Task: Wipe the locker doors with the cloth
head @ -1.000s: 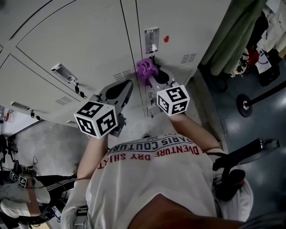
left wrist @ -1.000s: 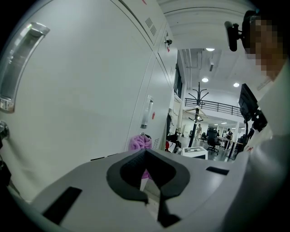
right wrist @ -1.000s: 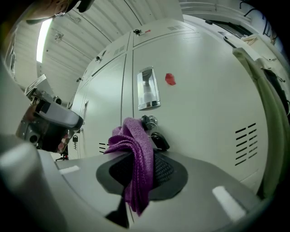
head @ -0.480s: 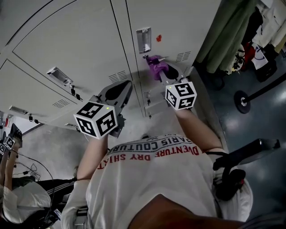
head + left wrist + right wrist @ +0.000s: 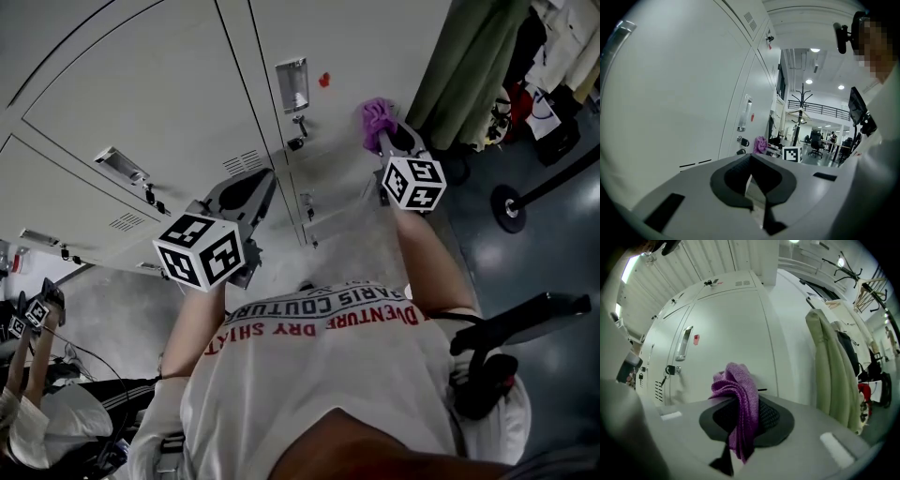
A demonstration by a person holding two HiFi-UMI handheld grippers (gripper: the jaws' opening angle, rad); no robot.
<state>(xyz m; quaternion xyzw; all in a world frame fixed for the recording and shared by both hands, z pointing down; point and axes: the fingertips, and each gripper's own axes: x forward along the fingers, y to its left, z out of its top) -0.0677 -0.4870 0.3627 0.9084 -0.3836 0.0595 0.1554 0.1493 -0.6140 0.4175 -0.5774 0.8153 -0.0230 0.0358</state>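
Clamping cloth lengthwise in right gripper (bunch toward locker door), left gripper closed, empty.

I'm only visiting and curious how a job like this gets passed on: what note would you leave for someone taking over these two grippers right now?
Right gripper: shut on the purple cloth, held up at the right-hand locker door. Contact with the door cannot be confirmed.
Left gripper: shut, nothing in it, pointed along the lockers to the left.
Done: no wiped patch shows on the doors, so progress is unknown.
Left: probably wipe this door, then the neighbouring doors.
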